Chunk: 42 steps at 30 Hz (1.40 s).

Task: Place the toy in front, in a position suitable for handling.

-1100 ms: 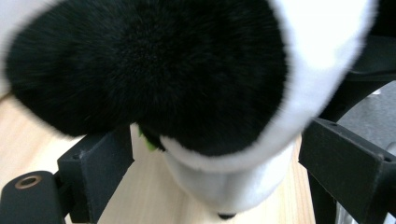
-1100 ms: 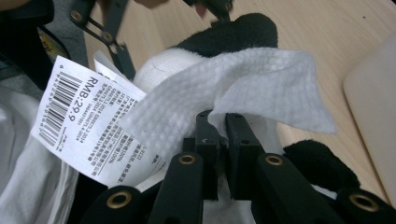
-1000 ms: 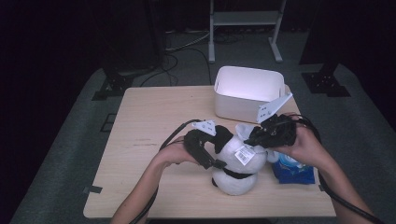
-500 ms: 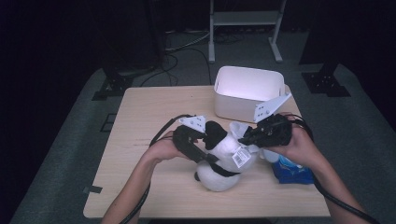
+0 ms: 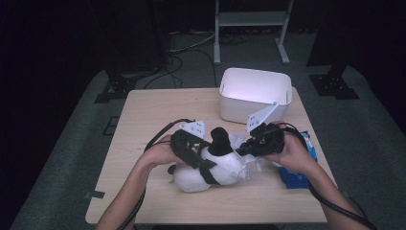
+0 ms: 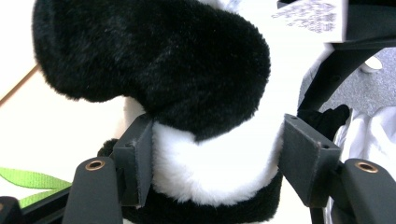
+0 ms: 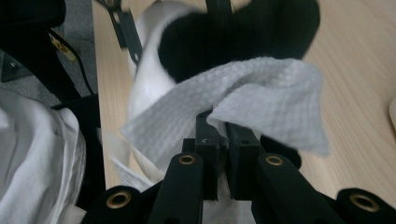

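Around the pale wooden table [image 5: 143,124] the room is dark, with a metal stand and cables on the grey floor beyond it, and a white tub [image 5: 255,94] sits at the far right of the tabletop. In front of me lies the plush panda [image 5: 206,170], black and white, near the front middle of the table. In the last second it has slid toward my left and rolled, so that one black limb now sticks up between my two tools. My left gripper [image 5: 187,149] has travelled with it: in the left gripper view its jaws stand apart on either side of the white fur just below that black limb [image 6: 154,60], the left jaw touching the fur, the right one just beside it. My right gripper [image 7: 223,140] has its jaws pressed together on a fold of white waffle-textured paper towel [image 7: 252,100], which hangs against the black fur. By my right hand lies a blue packet [image 5: 299,167], likely wipes. I judge that turning the toy has brought a fresh patch under the towel, so wiping can go on there while my left tool steadies the body.
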### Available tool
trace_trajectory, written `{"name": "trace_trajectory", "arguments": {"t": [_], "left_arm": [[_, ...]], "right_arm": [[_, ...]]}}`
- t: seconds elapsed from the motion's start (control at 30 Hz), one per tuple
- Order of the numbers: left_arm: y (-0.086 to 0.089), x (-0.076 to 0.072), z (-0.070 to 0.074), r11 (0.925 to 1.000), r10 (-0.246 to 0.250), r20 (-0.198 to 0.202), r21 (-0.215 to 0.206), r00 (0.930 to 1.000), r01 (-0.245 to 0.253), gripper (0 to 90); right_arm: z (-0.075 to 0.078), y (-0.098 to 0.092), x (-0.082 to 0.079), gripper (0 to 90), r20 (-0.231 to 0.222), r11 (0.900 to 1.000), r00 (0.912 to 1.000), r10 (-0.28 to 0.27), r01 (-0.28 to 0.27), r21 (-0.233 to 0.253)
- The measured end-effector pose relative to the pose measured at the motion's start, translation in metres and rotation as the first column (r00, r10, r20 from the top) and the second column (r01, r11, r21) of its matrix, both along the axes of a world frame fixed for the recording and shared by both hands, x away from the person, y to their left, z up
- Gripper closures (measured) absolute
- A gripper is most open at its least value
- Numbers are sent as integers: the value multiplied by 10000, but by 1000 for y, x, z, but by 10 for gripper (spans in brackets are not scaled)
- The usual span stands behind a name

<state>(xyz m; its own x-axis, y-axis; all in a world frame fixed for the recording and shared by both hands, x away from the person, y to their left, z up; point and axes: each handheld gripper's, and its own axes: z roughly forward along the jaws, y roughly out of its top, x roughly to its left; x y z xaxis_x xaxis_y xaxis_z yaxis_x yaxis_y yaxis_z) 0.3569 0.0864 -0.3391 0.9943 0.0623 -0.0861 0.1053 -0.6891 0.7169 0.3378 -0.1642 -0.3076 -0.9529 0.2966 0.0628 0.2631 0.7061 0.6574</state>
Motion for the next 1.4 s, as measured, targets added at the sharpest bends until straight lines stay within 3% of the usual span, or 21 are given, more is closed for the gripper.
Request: {"name": "trace_trajectory", "arguments": {"t": [0.17,0.37,0.53,0.67,0.7,1.0,1.13,1.3,1.4], "left_arm": [[-15,0,-7,9995,-136,-68,283,9999,138,331],[-29,0,-18,9959,-199,-56,883,9998,203,318],[-27,2,-21,9973,-94,-168,730,9998,106,297],[-26,1,-20,9971,-56,32,757,10000,54,259],[-22,-1,-18,9968,41,219,795,9998,-58,254],[7,-5,-21,9943,578,398,876,9975,-611,192],[24,-9,-23,9969,666,261,406,9974,-676,187],[33,-14,-23,9966,795,399,181,9960,-802,167],[40,-15,-24,9941,1033,388,288,9939,-1045,130]], "right_arm": [[2,2,-2,837,48,9999,9999,132,-132,7],[-14,15,-1,835,-164,9991,9992,352,-356,-209],[-23,15,3,835,-323,9995,9990,295,-297,-60],[-25,15,2,835,-291,9996,9993,234,-239,-172],[-26,14,2,835,-283,9995,9995,147,-155,-266],[-34,3,3,838,-525,10000,9986,-61,58,-56],[-36,-1,3,839,-589,9999,9982,-106,102,-73],[-38,-4,1,839,-590,9997,9981,-188,179,-162],[-39,-6,2,839,-617,9995,9978,-240,228,-197]]}}
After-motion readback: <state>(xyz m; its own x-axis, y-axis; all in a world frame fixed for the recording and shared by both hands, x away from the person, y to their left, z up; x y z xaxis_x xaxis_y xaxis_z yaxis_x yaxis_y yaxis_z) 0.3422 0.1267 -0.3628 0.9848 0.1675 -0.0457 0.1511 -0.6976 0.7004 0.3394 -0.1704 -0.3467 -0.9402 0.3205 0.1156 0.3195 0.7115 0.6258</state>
